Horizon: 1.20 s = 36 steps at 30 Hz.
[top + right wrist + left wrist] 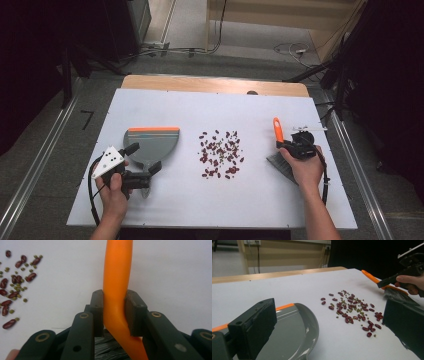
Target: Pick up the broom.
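The left gripper (pixel 145 160) is held low at the near left in the left hand (pixel 112 192), its jaws spread wide and pointed toward the right, with the left forearm entering from the bottom edge. The right gripper (pixel 285 145) is gripped by the right hand (pixel 305 167) at the far right, its jaws pointed away and leftward and clamped tight on a handle (pixel 116 290). The right forearm is stretched up from the bottom right corner.

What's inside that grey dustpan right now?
The dustpan looks empty: bare grey plastic, no beans. Its near part is hidden behind the left tool, so that part can't be checked.
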Tool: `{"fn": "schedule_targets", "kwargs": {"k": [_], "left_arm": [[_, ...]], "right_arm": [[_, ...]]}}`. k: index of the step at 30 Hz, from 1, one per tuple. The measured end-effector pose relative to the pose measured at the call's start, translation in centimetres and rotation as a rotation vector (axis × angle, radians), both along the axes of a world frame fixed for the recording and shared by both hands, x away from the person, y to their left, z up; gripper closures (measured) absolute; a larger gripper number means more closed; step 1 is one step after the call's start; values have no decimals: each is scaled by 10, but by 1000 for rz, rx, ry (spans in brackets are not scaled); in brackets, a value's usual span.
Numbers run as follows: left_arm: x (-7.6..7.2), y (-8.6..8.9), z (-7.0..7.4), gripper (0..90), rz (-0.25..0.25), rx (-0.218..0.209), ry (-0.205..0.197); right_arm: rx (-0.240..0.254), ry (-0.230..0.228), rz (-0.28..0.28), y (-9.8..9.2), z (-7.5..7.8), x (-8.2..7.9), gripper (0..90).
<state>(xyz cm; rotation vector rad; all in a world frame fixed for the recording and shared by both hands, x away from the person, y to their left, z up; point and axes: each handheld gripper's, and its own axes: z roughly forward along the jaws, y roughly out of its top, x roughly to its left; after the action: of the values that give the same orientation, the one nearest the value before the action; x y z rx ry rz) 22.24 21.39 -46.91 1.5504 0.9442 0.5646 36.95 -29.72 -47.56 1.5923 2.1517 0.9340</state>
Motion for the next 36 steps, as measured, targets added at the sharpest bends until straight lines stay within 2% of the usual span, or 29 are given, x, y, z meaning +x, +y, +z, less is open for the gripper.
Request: {"fn": "schedule_targets", "kwargs": {"k": [1, 7, 13, 15, 18, 20, 26, 32, 36], "left_arm": [[0, 0, 0, 0, 0, -6, -3], [0, -1, 2, 0, -4, -7, -9], [1, -3, 3, 0, -12, -3, -10], [1, -3, 3, 0, -11, -4, -11], [1, -4, 4, 0, -19, -5, -14], [1, -5, 4, 0, -23, -2, -17], [1, -9, 8, 0, -43, -8, -23], [3, -18, 10, 0, -49, -10, -16], [6, -29, 12, 0, -79, -10, -8]], "right_arm": [[35, -44, 10, -3, 3, -5, 694], [117, -183, 9, -10, 12, -19, 696], [191, -310, -14, -16, 25, -31, 699], [227, -351, -14, -17, 30, -35, 699], [318, -423, 1, -19, 38, -41, 699], [333, -448, -1, -18, 45, -44, 699], [341, -513, 56, -2, 61, -54, 698], [346, -534, 103, 18, 69, -62, 698], [347, -539, 129, 33, 70, -66, 698]]}}
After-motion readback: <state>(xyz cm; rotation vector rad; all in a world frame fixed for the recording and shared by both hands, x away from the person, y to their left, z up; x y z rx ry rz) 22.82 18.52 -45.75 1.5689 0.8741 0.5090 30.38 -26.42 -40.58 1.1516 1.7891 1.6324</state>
